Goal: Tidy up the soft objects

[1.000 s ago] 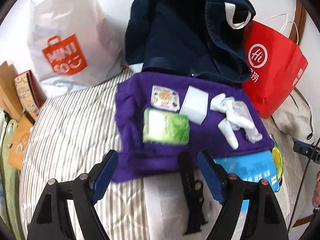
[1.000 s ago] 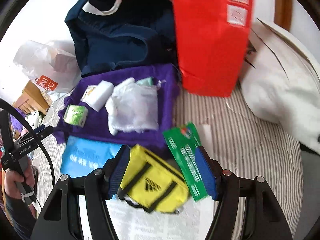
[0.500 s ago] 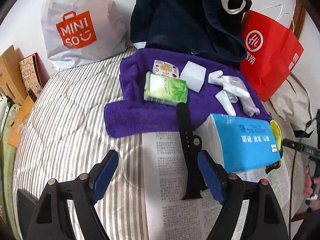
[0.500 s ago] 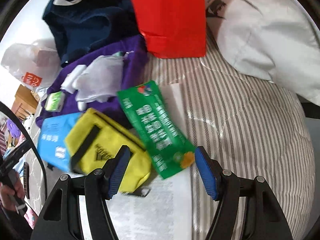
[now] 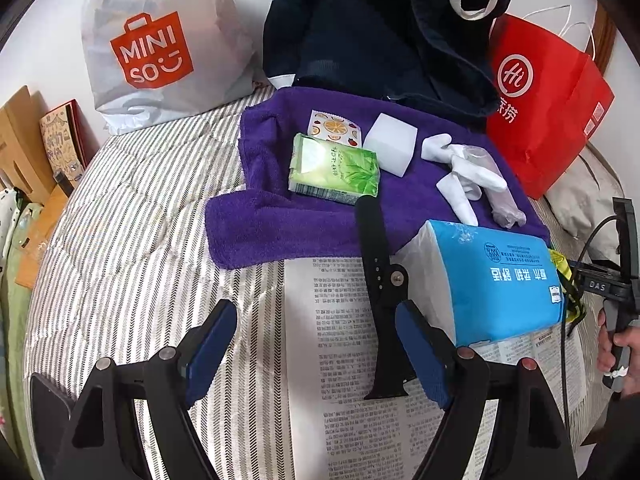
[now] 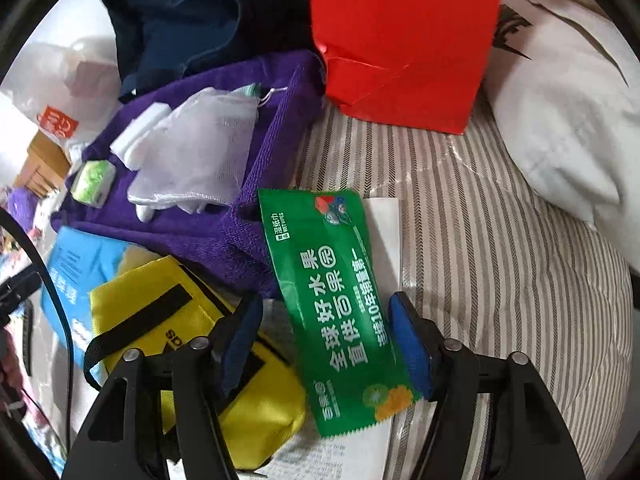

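A purple towel point(image 5: 280, 216) lies on the striped bed and carries a green tissue pack point(image 5: 334, 168), a fruit-print sachet point(image 5: 334, 128), a white sponge block point(image 5: 390, 140) and white gloves point(image 5: 468, 176). A blue tissue pack point(image 5: 496, 280) sits at its near right corner. My left gripper point(image 5: 316, 348) is open and empty above a newspaper point(image 5: 340, 320). My right gripper point(image 6: 326, 344) is open, its jaws either side of a green wet-wipes pack point(image 6: 340, 304). A yellow pouch point(image 6: 168, 336) lies to its left. The towel point(image 6: 208, 224) and gloves point(image 6: 192, 160) also show in the right wrist view.
A black strap-like tool point(image 5: 380, 300) lies on the newspaper. A white Miniso bag point(image 5: 156, 48), a navy bag point(image 5: 380, 36) and a red paper bag point(image 5: 548, 108) stand behind the towel. A white pillow point(image 6: 560, 112) lies at the right. Boxes point(image 5: 24, 160) are on the left.
My left gripper has drawn back from the towel, so the newspaper and blue pack show more. My right gripper has moved down over the green wet-wipes pack, which now lies between its jaws.
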Demonstrator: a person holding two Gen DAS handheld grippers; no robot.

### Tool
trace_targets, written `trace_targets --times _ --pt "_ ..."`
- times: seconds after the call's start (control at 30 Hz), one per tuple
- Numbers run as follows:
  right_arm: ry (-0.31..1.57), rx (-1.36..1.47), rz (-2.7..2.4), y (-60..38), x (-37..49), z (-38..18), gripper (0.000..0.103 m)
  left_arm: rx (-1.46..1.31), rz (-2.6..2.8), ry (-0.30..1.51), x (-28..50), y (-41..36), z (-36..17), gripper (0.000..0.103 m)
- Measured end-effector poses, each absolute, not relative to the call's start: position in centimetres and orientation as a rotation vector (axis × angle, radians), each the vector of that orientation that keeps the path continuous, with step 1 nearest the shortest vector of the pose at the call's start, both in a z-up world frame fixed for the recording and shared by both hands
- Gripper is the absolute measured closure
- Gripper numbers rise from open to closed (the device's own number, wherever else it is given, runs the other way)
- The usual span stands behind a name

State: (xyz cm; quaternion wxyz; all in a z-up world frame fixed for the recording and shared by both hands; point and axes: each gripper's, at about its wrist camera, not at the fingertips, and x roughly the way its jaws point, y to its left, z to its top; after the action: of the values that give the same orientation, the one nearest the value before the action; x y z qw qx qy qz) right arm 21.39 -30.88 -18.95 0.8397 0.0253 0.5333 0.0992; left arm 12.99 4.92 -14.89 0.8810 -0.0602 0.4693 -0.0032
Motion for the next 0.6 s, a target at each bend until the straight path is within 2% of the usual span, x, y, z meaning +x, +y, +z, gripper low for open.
trace_targets --times 0.03,0.07,0.23,0.6 --pt "1.118 0.035 0.204 -30.8 21.3 -18.8 0.068 -0.126 -0.010 0.979 13.0 4.9 -15.0 0.023" --pt "1.120 0.030 0.212 -30.8 21.3 -18.7 0.070 -0.124 -0.011 0.979 13.1 4.8 -15.0 0.023" --pt "1.115 0.030 0.223 -31.3 20.7 -18.1 0.074 -0.118 -0.017 0.979 13.0 4.5 -15.1 0.023" --pt "1.083 0.071 0.200 -32.9 18.3 -15.5 0.074 -0.107 -0.074 0.954 13.2 2.8 -15.4 0.023"
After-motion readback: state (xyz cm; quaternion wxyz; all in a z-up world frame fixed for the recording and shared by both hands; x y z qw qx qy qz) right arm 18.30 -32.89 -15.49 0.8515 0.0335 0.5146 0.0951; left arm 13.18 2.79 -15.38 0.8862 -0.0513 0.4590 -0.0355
